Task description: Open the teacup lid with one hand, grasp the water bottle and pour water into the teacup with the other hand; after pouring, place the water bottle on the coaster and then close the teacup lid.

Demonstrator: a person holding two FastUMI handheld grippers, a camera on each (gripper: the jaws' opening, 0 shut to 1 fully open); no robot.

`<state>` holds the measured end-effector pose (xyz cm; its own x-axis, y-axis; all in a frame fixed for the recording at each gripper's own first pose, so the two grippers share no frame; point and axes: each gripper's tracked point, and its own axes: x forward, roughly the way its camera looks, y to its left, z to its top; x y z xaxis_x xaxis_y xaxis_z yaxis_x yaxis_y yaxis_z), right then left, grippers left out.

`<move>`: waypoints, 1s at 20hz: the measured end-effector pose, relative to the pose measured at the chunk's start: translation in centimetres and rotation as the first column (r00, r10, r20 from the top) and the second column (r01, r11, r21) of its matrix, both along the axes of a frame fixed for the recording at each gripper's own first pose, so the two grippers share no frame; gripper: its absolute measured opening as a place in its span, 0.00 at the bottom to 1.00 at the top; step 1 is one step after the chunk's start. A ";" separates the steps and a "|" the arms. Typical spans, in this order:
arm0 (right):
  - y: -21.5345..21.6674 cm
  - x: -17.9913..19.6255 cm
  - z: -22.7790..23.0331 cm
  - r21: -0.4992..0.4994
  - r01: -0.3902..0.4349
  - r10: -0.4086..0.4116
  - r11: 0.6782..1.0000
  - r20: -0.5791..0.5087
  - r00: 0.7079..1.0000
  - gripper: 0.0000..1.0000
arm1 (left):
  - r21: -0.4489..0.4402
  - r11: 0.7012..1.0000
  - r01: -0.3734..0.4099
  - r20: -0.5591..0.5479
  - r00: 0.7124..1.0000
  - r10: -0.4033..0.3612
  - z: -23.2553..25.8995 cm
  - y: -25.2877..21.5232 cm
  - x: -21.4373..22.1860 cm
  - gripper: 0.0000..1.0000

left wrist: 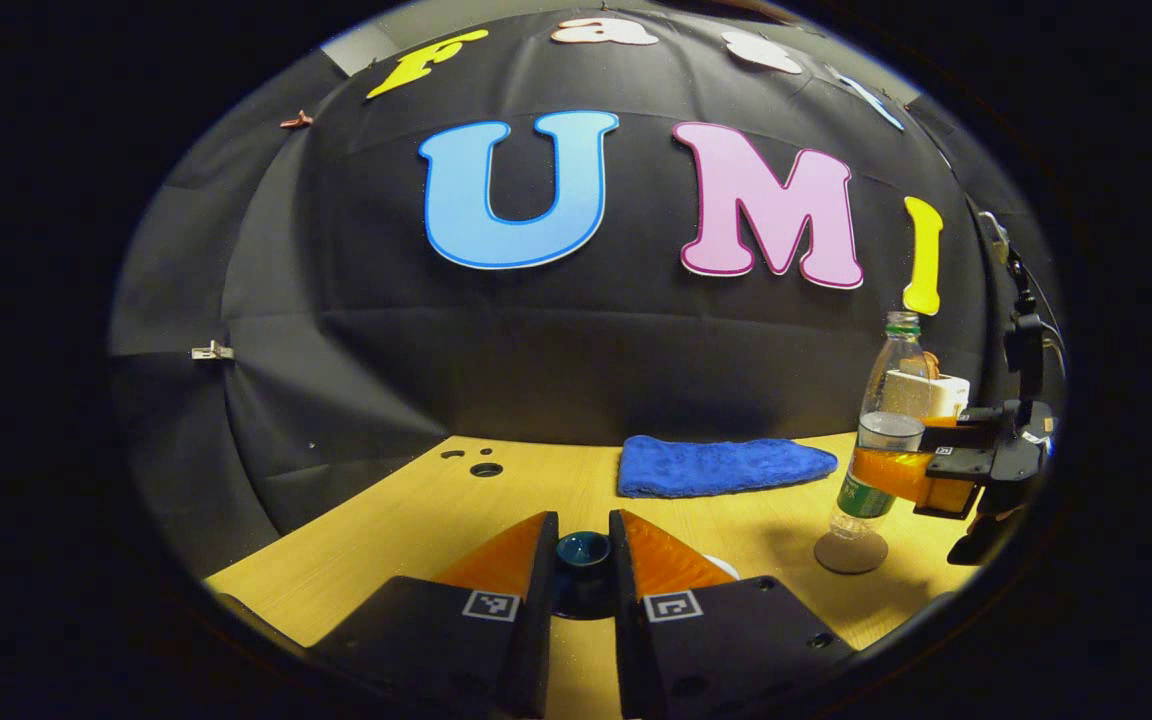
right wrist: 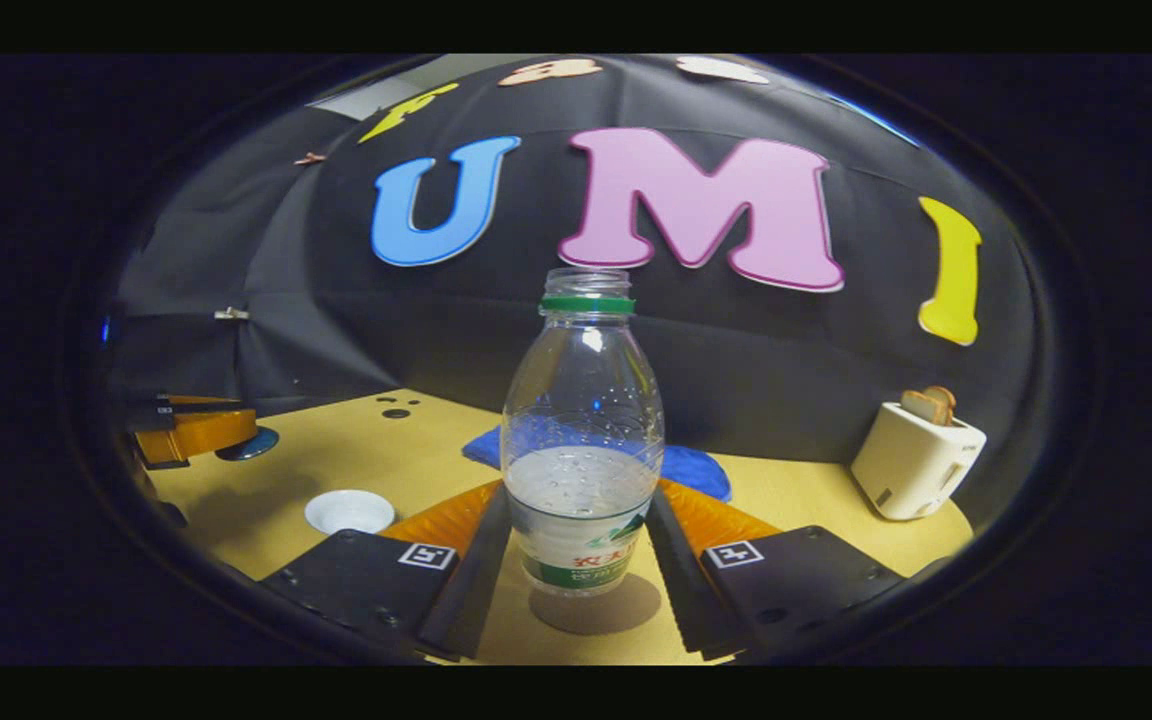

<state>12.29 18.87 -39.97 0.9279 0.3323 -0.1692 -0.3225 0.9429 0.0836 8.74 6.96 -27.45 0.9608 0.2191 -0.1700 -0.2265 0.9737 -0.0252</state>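
The left gripper (left wrist: 582, 545) pinches the blue lid (left wrist: 582, 553) above the table (left wrist: 386, 520). The right gripper (right wrist: 581, 520) squeezes the bottle (right wrist: 582, 440) (no cap, part full) over the coaster (left wrist: 850, 552). The cup (right wrist: 349, 511) sits open.

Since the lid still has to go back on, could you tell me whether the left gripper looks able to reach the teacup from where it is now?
Probably yes: the left gripper holds the teacup lid, and the open teacup has bare table around it, apart from the water bottle.

bottle (right wrist: 582, 440) label: red+green print, too small to read | tool blocks: square marker tags, no txt
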 end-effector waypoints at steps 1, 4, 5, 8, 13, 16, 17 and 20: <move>-0.1 -0.1 -0.4 0.019 0.011 -0.011 1.000 -0.012 1.000 0.75 | 0.003 1.000 0.005 -0.001 1.000 -0.005 0.0 -0.4 0.2 0.27; 0.3 0.1 -1.3 0.057 0.025 -0.023 0.998 -0.041 0.999 0.75 | 0.013 1.000 0.022 -0.003 1.000 -0.022 0.1 -1.6 1.0 0.31; 0.3 0.1 -1.5 0.061 0.028 -0.026 0.998 -0.046 0.999 0.75 | 0.016 1.000 0.026 -0.004 1.000 -0.026 0.1 -1.9 1.1 0.31; 0.0 -0.3 -2.0 0.074 0.029 -0.025 0.997 -0.061 0.998 0.75 | 0.022 0.999 0.038 -0.006 0.999 -0.038 0.1 -2.8 1.6 0.33; 0.4 -0.5 -2.6 0.073 0.009 -0.003 0.997 -0.080 0.997 0.75 | 0.024 0.999 0.040 -0.010 0.999 -0.039 -0.2 -3.3 2.2 0.34; 0.4 -0.5 -2.7 0.074 0.007 0.000 0.997 -0.084 0.996 0.78 | 0.019 0.999 0.037 -0.014 0.999 -0.037 -0.5 -3.3 2.3 0.33; 0.4 -0.5 -2.8 0.074 0.007 -0.001 0.997 -0.086 0.996 0.78 | 0.015 0.999 0.037 -0.017 0.999 -0.036 -0.7 -3.3 2.4 0.32; 0.4 -0.6 -3.1 0.064 0.008 -0.002 0.998 -0.096 0.995 0.81 | 0.005 0.999 0.038 -0.030 0.999 -0.038 -1.4 -3.4 2.7 0.31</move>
<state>11.72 19.25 -43.10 0.9100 0.3410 -0.2357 -0.3057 0.9361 0.1741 11.43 3.52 -28.83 0.9629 0.1837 -0.1977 -0.1900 0.9817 -0.0132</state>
